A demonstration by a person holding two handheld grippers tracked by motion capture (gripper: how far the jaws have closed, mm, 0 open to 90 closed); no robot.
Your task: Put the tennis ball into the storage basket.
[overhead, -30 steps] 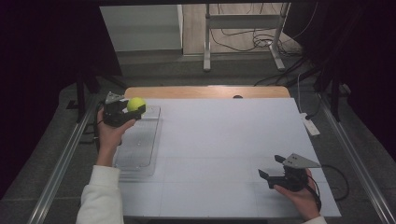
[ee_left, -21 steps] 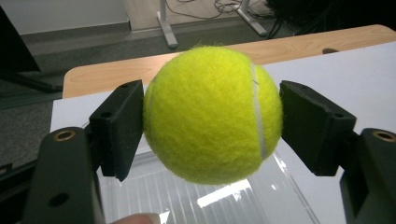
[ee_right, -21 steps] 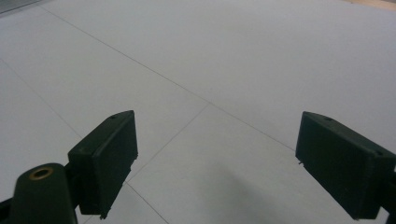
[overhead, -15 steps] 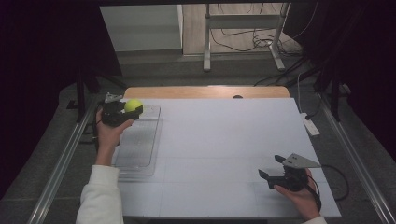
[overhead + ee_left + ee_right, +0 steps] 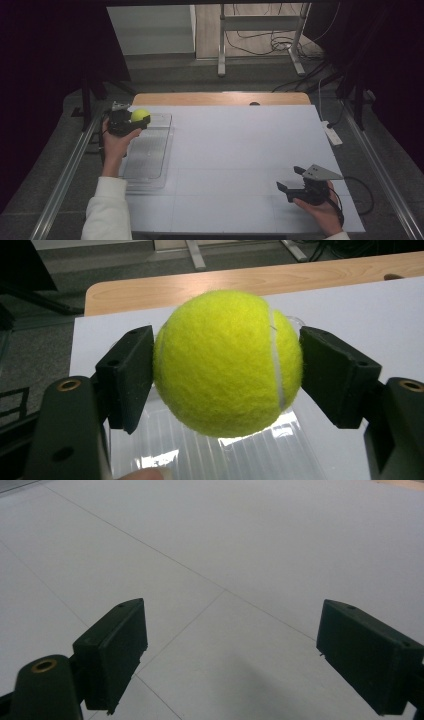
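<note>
Yellow-green tennis ball (image 5: 227,362), pinched in the left tool (image 5: 131,121), has edged sideways above the clear tray (image 5: 150,160); right tool (image 5: 296,180) waits spread.

No legible text anywhere.

We list a table (image 5: 240,150) under a white sheet ruled with thin lines, its bare wooden far edge (image 5: 220,98) showing a small dark spot (image 5: 255,104). A white power strip (image 5: 332,134) lies just off its right edge. On the floor behind we note a metal stand (image 5: 260,37), tangled cables (image 5: 270,45) and a pale cabinet (image 5: 150,27). Rails (image 5: 65,175) flank the table.
</note>
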